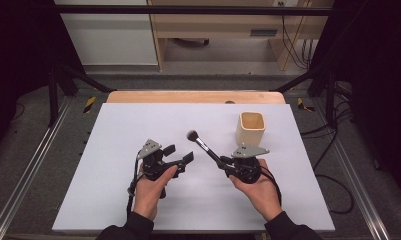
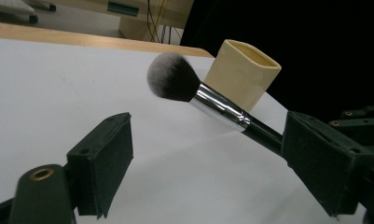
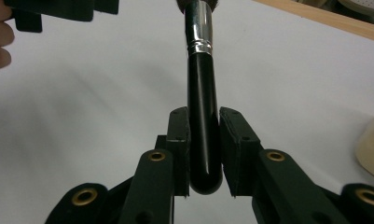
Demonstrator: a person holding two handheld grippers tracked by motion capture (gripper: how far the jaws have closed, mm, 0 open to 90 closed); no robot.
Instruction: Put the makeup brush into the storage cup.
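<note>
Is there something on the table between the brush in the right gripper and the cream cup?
Nothing visible. The right gripper holds the brush by its handle, and bare table lies between it and the cup. The open left gripper is on the opposite side.

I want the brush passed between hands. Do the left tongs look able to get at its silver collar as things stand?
Probably yes: the left tongs are open, and the brush, held by the right tongs, points toward them with nothing between.
</note>
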